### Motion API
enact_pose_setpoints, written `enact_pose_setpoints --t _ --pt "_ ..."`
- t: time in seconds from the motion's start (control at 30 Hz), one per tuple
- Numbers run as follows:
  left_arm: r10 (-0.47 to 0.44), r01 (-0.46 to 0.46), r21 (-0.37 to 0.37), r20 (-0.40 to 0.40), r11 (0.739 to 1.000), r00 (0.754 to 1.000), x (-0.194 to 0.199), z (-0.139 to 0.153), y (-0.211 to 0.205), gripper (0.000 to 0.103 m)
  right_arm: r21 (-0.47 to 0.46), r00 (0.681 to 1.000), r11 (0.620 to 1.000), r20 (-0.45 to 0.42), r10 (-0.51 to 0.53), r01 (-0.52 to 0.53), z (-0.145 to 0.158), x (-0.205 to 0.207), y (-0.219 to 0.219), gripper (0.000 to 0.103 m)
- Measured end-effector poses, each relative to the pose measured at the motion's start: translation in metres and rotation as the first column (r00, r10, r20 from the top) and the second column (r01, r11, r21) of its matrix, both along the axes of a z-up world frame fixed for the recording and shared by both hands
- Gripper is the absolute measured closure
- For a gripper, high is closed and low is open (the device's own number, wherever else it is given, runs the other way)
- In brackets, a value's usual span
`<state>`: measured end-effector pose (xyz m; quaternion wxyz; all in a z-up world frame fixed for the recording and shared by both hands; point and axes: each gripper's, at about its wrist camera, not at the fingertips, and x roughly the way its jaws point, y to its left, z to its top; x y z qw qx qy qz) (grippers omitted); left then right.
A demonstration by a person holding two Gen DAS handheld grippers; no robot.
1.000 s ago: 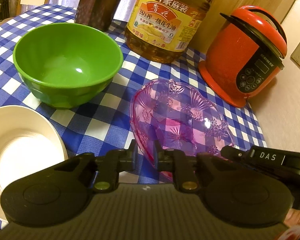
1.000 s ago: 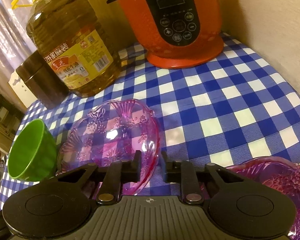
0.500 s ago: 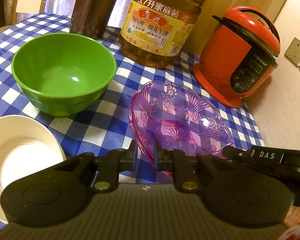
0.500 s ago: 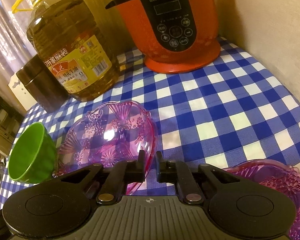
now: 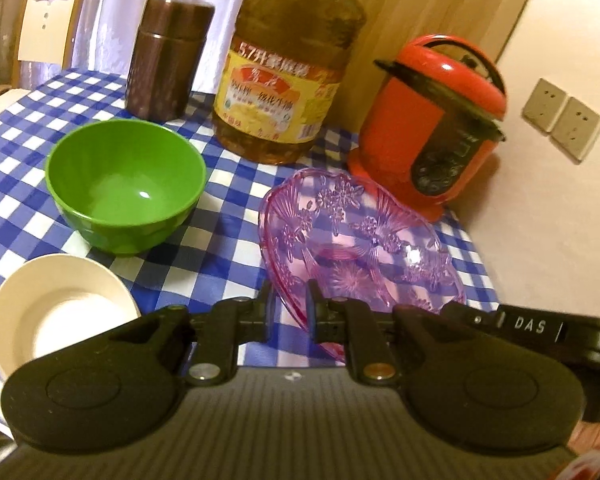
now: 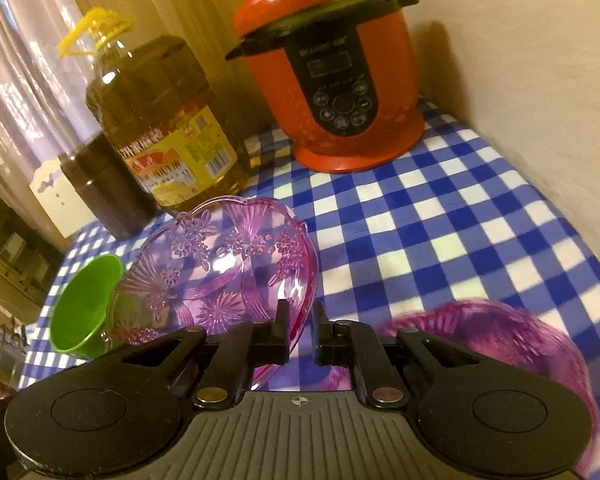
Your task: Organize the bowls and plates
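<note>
A clear purple patterned dish [image 5: 360, 240] hangs tilted a little above the blue checked tablecloth [image 5: 228, 200]. My left gripper [image 5: 289, 292] is shut on its near left rim. My right gripper [image 6: 301, 312] is shut on the opposite rim of the same dish [image 6: 220, 264]. A green bowl [image 5: 124, 184] stands upright to the left of the dish, and a white bowl [image 5: 60, 312] sits in front of it. A second purple dish [image 6: 500, 332] lies blurred at the lower right of the right wrist view.
A large oil bottle [image 5: 284, 92], a brown canister [image 5: 164, 56] and a red pressure cooker [image 5: 432, 132] line the back of the table. A wall with sockets [image 5: 564, 120] bounds the right side. A white chair back [image 5: 48, 20] stands behind the table's far left.
My right gripper's jaws have closed onto the dish rim. Both grippers have risen and pulled back, lifting the purple dish off the cloth; more of the bottle and cooker now shows.
</note>
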<state>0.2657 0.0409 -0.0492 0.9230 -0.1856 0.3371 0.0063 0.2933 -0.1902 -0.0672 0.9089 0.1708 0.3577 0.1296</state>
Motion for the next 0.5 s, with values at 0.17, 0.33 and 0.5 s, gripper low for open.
enact_pose_setpoints --t 0.17,0.33,0.5 --pt "-0.017 0.017 -0.002 0.014 1.000 1.000 -0.030 0.020 -0.010 0.090 0.011 1.000 1.000 0.000 -0.019 0.019 0.013 -0.038 -0.012 0.093" --pt "-0.040 0.040 0.001 0.022 0.999 0.999 -0.065 0.037 -0.027 0.090 0.016 0.999 0.999 0.006 -0.047 0.047 0.031 -0.081 -0.028 0.092" --pt "-0.073 0.073 0.000 0.028 0.997 0.997 -0.101 0.049 -0.045 0.090 0.016 0.997 0.997 0.005 -0.078 0.078 0.043 -0.122 -0.045 0.092"
